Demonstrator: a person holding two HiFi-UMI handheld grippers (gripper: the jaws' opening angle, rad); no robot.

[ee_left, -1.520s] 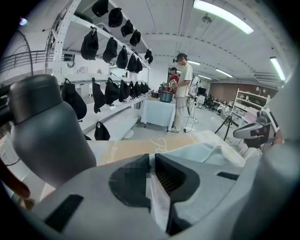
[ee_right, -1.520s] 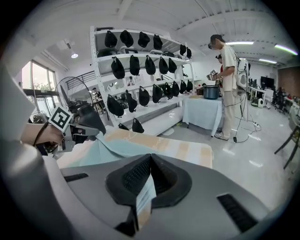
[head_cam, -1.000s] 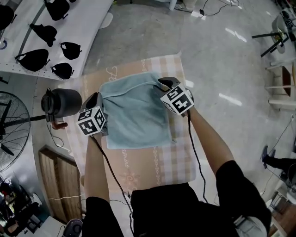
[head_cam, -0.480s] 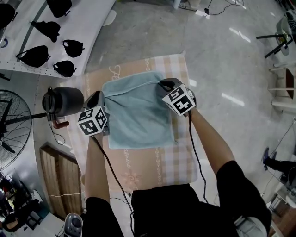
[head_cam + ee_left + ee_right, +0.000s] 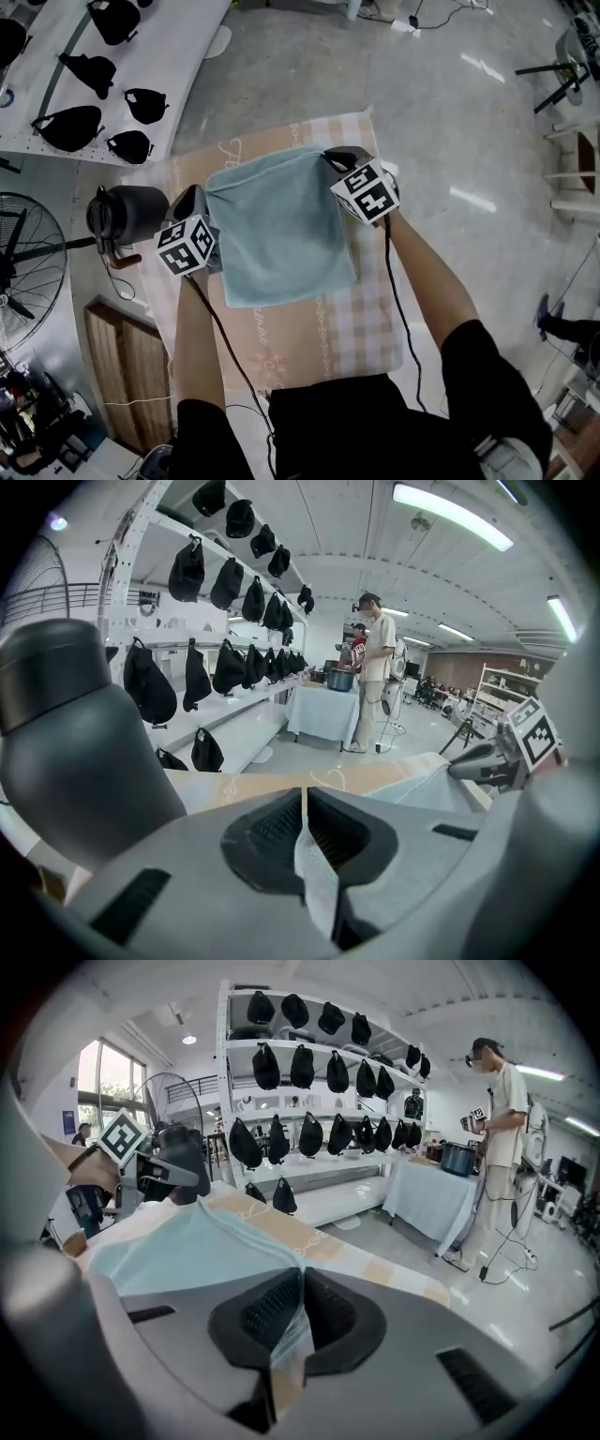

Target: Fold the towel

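Note:
A light blue towel (image 5: pixel 281 225) lies on the checked tablecloth (image 5: pixel 361 319). Its far edge is stretched between my two grippers. My left gripper (image 5: pixel 194 200) is shut on the far left corner, and a strip of cloth (image 5: pixel 314 878) shows pinched between its jaws. My right gripper (image 5: pixel 332 159) is shut on the far right corner, with towel fabric (image 5: pixel 292 1335) clamped there. Both pairs of jaws have just been closing on the cloth. In the right gripper view the towel (image 5: pixel 187 1251) spreads away to the left.
A black kettle (image 5: pixel 127 211) stands just left of the left gripper. Beyond it are a white shelf (image 5: pixel 178 56) with several black caps and a fan (image 5: pixel 23 253). A person (image 5: pixel 375 667) stands by a far table. The table's right edge drops to grey floor (image 5: pixel 450 122).
The towel's far edge, slack with a visible fold before, now runs taut between the grippers. The right gripper has shifted slightly toward the far side. The left gripper has stayed put.

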